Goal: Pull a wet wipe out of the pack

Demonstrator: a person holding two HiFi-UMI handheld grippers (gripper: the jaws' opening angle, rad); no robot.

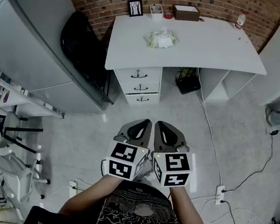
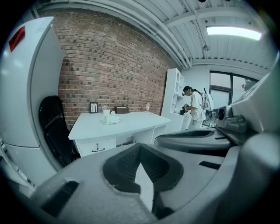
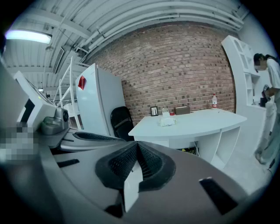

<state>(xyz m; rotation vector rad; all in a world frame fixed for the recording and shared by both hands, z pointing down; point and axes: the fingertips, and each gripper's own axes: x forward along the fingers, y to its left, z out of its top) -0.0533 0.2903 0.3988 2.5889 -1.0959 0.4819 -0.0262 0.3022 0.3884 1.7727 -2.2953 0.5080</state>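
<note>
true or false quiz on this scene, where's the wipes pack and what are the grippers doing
1. The wet wipe pack lies on the white desk. True.
2. The left hand-held gripper and the right hand-held gripper both have their jaws together with nothing between them. True.
3. The left hand-held gripper is touching the wet wipe pack. False: it is held close to the person's body, well short of the desk.
4. A black chair stands at the desk's right end in the head view. False: the black chair is at the left end.
5. A bottle stands at the desk's far right corner. True.
</note>
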